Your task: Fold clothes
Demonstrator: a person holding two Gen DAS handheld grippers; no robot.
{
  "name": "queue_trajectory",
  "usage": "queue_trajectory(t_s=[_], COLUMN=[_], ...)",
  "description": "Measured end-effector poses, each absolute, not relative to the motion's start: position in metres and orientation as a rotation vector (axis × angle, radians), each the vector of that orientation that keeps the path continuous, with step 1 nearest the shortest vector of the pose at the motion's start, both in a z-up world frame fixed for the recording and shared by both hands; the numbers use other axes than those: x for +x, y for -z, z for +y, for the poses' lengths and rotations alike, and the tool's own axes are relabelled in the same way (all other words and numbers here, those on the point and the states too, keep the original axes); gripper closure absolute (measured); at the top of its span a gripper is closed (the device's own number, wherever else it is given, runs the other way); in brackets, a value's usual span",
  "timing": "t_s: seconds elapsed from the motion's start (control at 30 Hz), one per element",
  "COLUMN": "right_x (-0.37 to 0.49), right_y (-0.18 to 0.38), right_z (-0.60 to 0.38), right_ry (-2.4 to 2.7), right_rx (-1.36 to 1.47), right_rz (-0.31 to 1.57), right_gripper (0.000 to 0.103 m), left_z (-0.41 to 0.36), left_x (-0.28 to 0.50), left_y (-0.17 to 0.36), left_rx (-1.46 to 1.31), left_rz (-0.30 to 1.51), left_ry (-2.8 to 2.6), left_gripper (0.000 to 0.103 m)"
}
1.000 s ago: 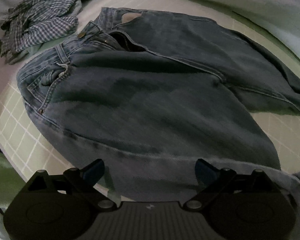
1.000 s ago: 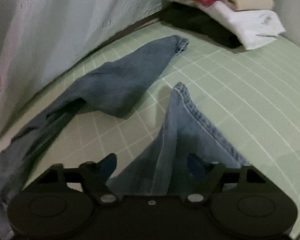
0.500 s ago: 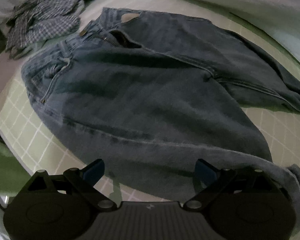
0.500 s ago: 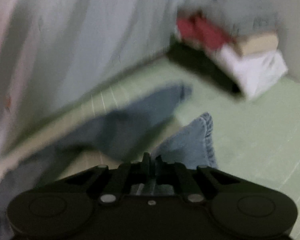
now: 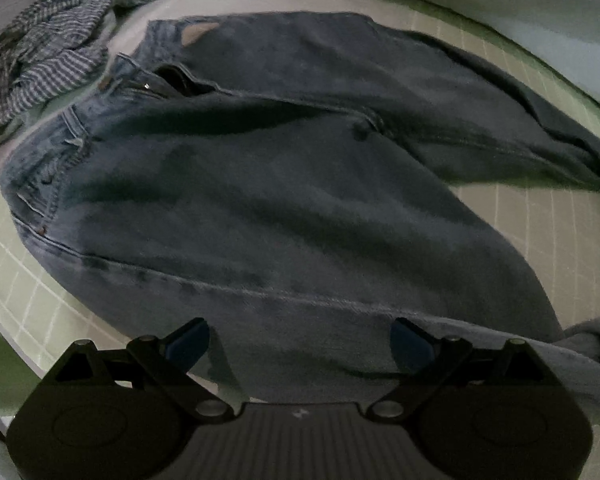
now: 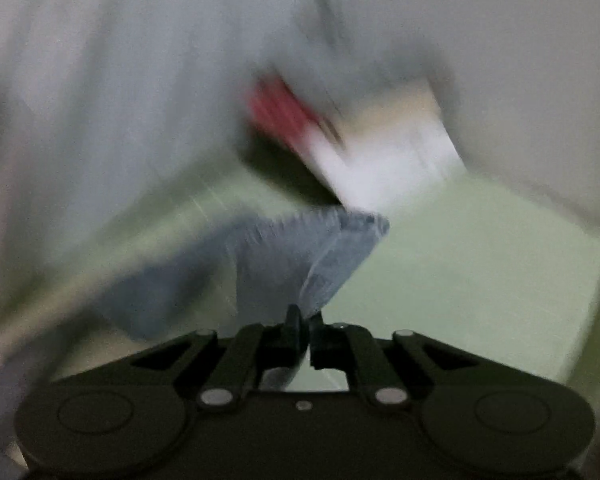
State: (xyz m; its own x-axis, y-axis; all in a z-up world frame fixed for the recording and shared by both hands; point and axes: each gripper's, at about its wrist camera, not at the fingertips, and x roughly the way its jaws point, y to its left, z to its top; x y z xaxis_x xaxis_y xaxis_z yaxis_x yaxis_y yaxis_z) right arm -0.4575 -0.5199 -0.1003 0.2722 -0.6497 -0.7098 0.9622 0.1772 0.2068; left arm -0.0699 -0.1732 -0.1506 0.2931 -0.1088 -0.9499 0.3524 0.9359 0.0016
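Pinching jeans [image 6: 300,264] hem, right gripper [image 6: 305,330] jaws (blurred); left gripper [image 5: 300,344] jaws wide, empty.

We see a pale green grid-patterned mat [image 5: 560,232] spread wide. Beyond it, a pale sheet [image 6: 120,80] hangs as a backdrop in the right wrist view, heavily blurred there, and the mat's green [image 6: 460,280] shows again below it.

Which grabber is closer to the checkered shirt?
Left. The left gripper hangs open over the jeans, and the checkered shirt lies just past their waistband. The right gripper pinches a jeans leg; its blurred view shows no shirt.
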Motion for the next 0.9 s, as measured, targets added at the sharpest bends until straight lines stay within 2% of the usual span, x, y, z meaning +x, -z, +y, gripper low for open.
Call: queue_trajectory(t_s=[0.13, 0.63, 0.77, 0.9], right_x=[-0.478, -0.486, -0.482, -0.46], right_y=[0.139, 0.133, 0.121, 0.083], right_z=[-0.518, -0.522, -0.533, -0.558], right_ry=[1.239, 1.199, 1.175, 1.102], right_rx=[0.85, 0.819, 0.83, 0.779], right_rz=[0.576, 0.525, 0.475, 0.377], right_gripper=[0.098, 0.097, 0.097, 0.098], left_z=[-0.177, -0.191, -0.189, -0.19], left_x=[-0.072, -0.077, -0.077, -0.077], left_y=[0.152, 0.154, 0.156, 0.154], left_rx=[0.235, 0.248, 0.232, 0.224], left_rz=[1.244, 1.267, 1.284, 1.284], left_ry=[0.295, 0.243, 0.221, 0.216], left_gripper=[0.006, 0.006, 0.006, 0.006])
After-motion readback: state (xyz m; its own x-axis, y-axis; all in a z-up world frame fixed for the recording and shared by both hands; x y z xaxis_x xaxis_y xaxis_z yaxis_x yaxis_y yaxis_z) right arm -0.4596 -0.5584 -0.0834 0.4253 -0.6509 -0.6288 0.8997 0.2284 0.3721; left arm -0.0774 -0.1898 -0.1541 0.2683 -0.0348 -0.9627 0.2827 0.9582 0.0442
